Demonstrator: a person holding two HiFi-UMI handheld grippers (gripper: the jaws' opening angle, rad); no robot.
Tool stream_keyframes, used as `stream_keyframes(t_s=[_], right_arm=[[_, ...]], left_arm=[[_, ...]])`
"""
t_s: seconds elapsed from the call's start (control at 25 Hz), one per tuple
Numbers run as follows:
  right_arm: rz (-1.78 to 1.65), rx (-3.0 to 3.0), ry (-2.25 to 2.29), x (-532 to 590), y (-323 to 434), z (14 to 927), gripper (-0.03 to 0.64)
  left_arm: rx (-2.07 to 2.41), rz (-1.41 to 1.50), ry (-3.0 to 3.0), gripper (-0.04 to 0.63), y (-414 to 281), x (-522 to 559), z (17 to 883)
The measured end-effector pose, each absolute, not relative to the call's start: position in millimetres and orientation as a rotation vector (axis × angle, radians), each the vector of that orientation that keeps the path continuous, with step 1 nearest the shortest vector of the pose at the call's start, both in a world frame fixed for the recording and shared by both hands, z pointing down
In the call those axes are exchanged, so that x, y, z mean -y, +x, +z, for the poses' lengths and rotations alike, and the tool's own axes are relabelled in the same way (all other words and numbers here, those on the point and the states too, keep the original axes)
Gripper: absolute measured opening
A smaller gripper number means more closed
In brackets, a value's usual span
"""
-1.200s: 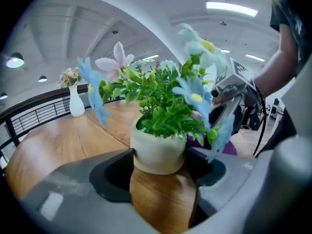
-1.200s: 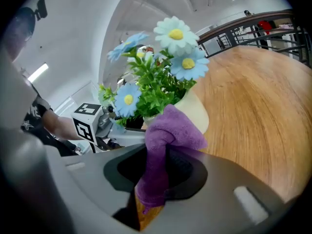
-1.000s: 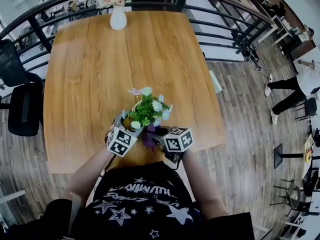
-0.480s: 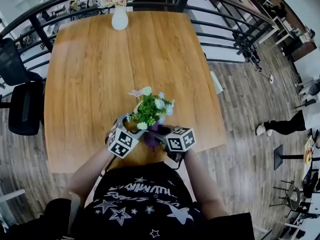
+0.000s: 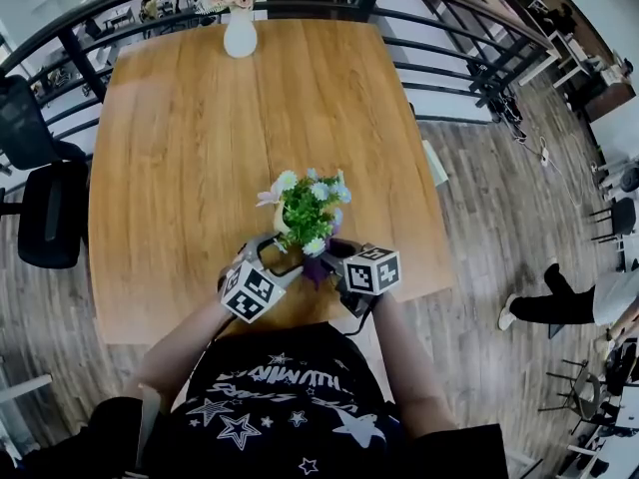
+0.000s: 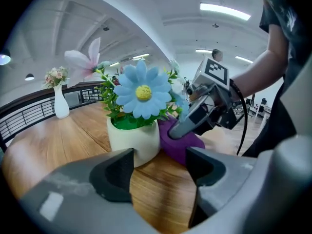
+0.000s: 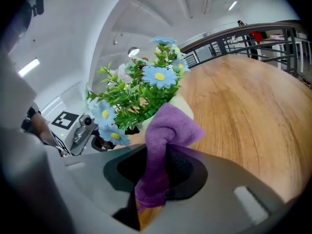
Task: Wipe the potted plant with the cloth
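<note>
Two tools flank the pot standing on the tabletop. The right tool pinches the purple cloth, whose free fold touches the pot's side straight ahead, so it is nearer; the left tool, spread and empty, faces the pot's other side.

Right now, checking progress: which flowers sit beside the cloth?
The cream pot of blue flowers, with the purple cloth beside it; the white vase stands far off, alone.
</note>
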State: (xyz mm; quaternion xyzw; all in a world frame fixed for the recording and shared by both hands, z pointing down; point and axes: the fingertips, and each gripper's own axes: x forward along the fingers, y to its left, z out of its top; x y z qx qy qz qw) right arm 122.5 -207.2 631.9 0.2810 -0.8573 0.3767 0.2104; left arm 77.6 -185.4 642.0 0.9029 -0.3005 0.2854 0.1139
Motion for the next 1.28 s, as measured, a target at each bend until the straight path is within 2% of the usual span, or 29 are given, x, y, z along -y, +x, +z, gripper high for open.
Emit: stream_keyframes(t_s=[0.36,0.56,0.88,1.28], right_arm=[[1.051,2.381,0.8,211.9,124.4,633.8,0.106],[1.052,2.381,0.78,211.8,125.1,632.8,0.106],[1.052,2.378,0.74,210.6,125.7,633.6,0.106],[1.058,2.362,0.719,214.9,123.7,637.2,0.106]], left_arm=[[0.869,0.777,2.651,0.347,60.2,197.2,632.6],[0.723,0.843,2.767,0.347,39.0,211.5,622.8],[0.408,0.997,2.938,0.486,32.2,248.4,614.7],[0.038,1.21,3.014,0.493,45.9,277.4,636.1]])
